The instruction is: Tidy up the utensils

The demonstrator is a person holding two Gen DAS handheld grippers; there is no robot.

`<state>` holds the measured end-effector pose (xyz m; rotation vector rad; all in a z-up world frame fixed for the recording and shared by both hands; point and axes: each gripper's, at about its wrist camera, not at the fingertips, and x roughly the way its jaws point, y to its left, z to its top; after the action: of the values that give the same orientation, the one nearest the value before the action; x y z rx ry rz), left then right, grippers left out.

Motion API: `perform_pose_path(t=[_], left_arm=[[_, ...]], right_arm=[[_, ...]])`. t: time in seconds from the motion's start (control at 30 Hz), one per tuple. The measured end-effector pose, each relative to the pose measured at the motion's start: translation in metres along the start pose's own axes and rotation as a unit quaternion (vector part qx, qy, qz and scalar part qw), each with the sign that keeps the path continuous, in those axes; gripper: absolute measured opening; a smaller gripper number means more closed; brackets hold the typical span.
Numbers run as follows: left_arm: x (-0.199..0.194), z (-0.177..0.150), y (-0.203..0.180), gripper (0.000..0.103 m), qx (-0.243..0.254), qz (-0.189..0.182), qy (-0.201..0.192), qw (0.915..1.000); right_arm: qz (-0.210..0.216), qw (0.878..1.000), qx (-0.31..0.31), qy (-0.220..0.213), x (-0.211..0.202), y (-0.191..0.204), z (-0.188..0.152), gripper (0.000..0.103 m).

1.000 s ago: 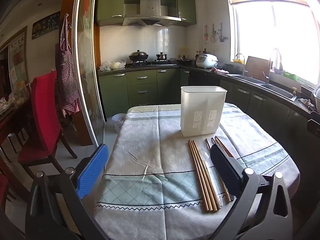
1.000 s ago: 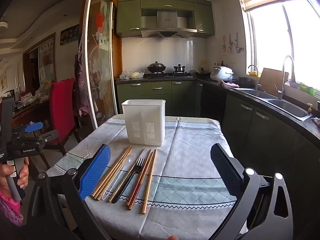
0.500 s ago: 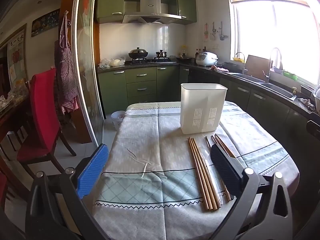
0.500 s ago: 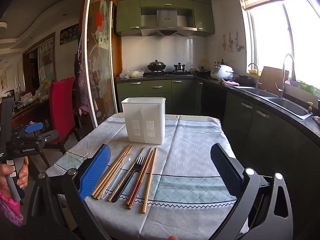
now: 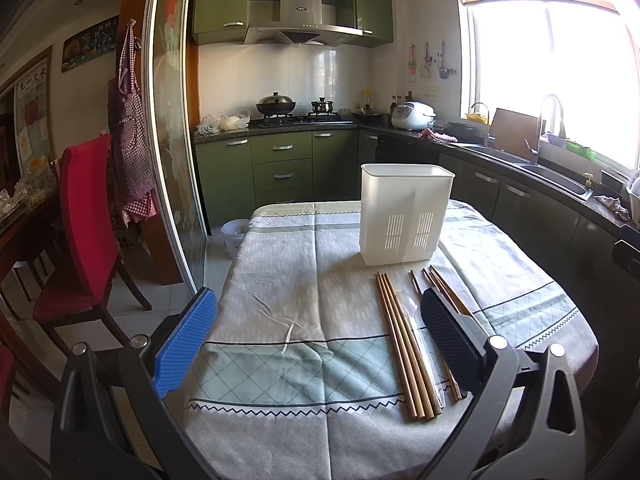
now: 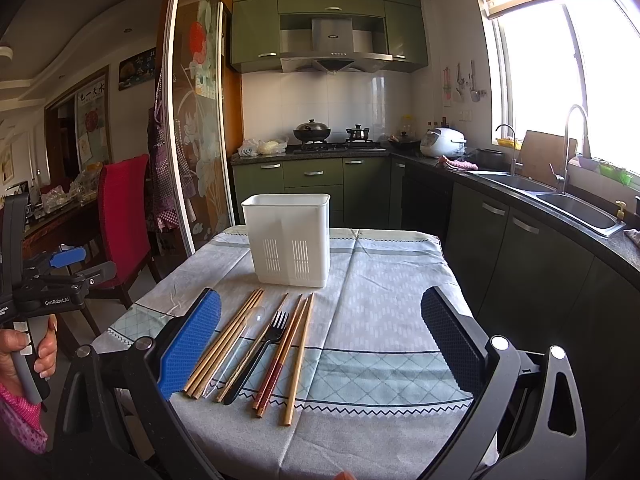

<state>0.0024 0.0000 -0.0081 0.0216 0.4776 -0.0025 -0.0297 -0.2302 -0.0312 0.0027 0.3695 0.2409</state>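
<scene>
While both jaws gape, chopsticks (image 6: 224, 346) lie (untouched).

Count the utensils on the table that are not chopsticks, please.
2. The black fork lies in the middle of the row, among the chopsticks. The clear spoon lies just left of it, beside the light bundle. Others may be hidden underneath.

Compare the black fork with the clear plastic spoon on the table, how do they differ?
The black fork is opaque and stands out on the cloth; the clear spoon is see-through and nearly vanishes. The fork ends in tines, the spoon in a rounded bowl. Both lie flat among the chopsticks, heads toward the white holder.
</scene>
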Motion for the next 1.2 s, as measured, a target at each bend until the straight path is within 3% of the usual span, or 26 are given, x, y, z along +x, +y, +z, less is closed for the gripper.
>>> perform_pose_path(t=[1.2], left_arm=[[0.0025, -0.0035, -0.0023, 0.097, 0.002, -0.001, 0.003, 1.0]], right_arm=[[0.001, 1.0, 0.005, 0.001, 0.0033, -0.0031, -0.0033, 0.099]])
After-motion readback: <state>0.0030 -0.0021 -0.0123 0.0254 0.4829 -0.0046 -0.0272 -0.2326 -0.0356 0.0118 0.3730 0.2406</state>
